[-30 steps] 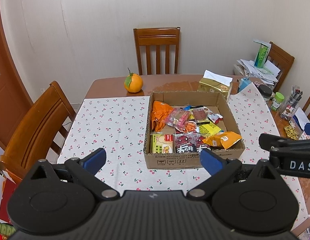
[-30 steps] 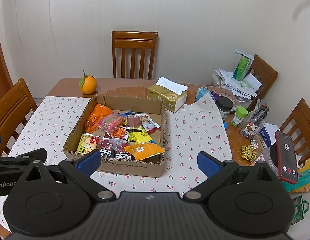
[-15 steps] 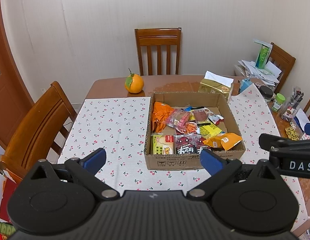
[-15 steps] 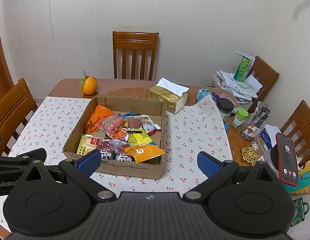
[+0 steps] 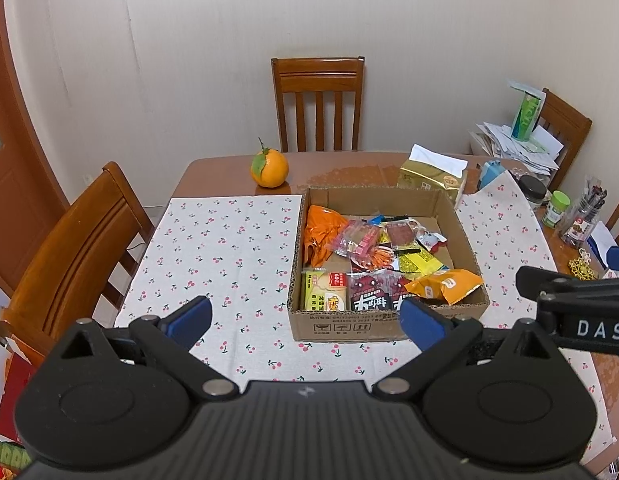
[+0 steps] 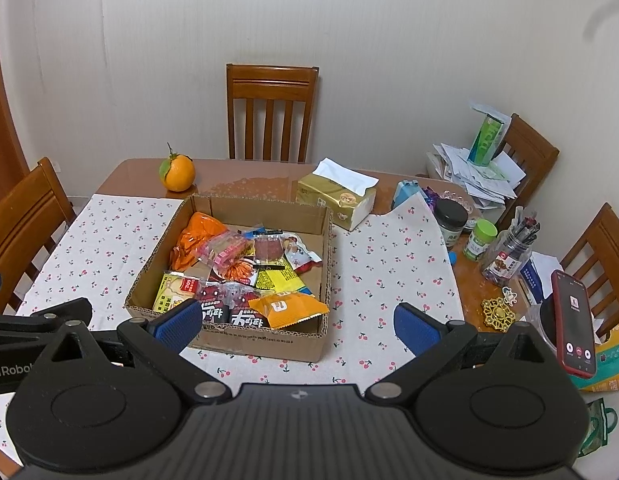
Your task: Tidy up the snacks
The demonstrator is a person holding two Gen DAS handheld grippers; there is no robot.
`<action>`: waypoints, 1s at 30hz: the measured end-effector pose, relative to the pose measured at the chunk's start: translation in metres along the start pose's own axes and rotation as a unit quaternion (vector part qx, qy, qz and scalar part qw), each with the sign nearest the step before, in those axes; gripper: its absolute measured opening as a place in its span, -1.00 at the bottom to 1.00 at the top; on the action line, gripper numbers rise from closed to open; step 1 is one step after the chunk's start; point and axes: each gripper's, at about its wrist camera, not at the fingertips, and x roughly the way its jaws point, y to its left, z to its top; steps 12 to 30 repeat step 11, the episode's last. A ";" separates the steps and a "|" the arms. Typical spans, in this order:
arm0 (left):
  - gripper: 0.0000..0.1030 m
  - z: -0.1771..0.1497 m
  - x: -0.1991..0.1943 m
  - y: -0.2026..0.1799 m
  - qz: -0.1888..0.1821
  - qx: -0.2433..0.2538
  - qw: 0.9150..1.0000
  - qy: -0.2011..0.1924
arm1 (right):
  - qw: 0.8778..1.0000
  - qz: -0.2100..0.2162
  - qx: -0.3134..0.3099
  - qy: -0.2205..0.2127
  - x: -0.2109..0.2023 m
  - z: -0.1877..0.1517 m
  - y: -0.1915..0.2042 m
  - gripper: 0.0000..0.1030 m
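Hovering side by side above the near edge of the bench [image 5: 229, 168], the left claw [image 5: 305, 320] and the right claw [image 6: 297, 326] are both spread wide with nothing between their blue pads. The snacks are all gathered in the open cardboard box [image 6: 269, 344] on the cherry-print cloth [image 5: 213, 248]; no packet is seen lying loose on the cloth. An orange foil bag [image 6: 191, 240] is slumped in the far-left corner, a pink wrapped pack [image 6: 225, 250] is laid across it, a yellow cracker pack [image 6: 175, 290] and dark red packets [image 6: 233, 308] are lined against the near wall, and an orange packet [image 6: 287, 308] is draped over the near-right rim.

The scene would suit two stages alike: a box of mixed packets waiting to be sorted out, or a box into which scattered packets have been gathered. No single move is therefore settled.

If a packet is to be handled, it is best taken by a flat sealed edge rather than the puffed middle, so that the contents are not crushed. The packet on the rim is the most exposed and could be tipped out by a careless brush. Overlapping packets should be lifted from the top down, and the thin box walls should be kept clear of the pads.
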 end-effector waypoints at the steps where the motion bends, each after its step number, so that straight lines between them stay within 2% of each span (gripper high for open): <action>1: 0.94 0.000 0.000 0.000 0.000 0.000 1.000 0.000 | 1.000 0.001 0.000 0.001 0.000 0.000 0.000 1.00; 30: 0.94 0.000 0.000 -0.001 0.000 0.001 1.000 -0.001 | 1.000 -0.001 0.001 -0.001 -0.002 0.000 -0.001 1.00</action>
